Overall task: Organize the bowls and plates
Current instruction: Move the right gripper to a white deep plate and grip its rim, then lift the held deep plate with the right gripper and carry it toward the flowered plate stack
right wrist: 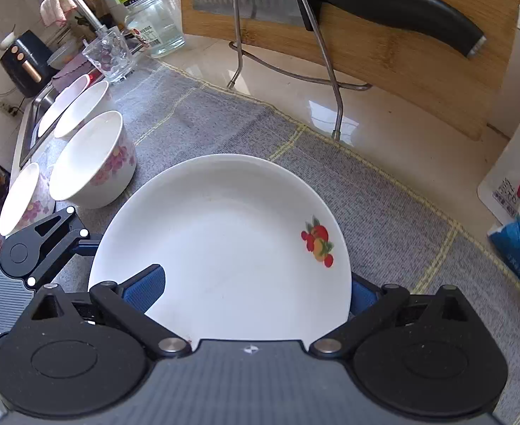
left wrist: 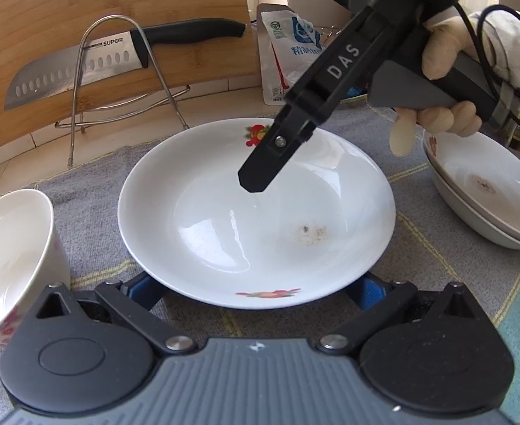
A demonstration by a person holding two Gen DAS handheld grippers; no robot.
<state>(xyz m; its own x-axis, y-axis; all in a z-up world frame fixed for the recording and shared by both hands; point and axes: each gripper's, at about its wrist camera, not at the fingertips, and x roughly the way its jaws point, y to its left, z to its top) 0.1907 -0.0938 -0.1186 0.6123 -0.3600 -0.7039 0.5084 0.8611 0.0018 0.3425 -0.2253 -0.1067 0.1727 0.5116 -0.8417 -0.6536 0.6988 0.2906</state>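
A white plate with fruit prints (left wrist: 256, 212) lies on the grey mat; it also shows in the right wrist view (right wrist: 224, 244). My left gripper (left wrist: 256, 292) is open at the plate's near edge, which hides its blue pads. My right gripper (right wrist: 252, 292) is wide open, one blue pad (right wrist: 143, 288) over the plate's rim and the other under it. In the left wrist view one right finger (left wrist: 263, 173) hangs over the plate. Two stacked plates (left wrist: 483, 191) sit at the right. Several floral bowls (right wrist: 93, 163) stand at the left, one near my left gripper (left wrist: 8, 258).
A bamboo cutting board (left wrist: 118, 28) leans at the back with a Supor knife (left wrist: 83, 67) in a wire rack (left wrist: 118, 71). A plastic seasoning bag (left wrist: 288, 53) stands behind the plate. A glass cup (right wrist: 111, 53), a jar (right wrist: 157, 24) and a sink faucet (right wrist: 83, 7) are at far left.
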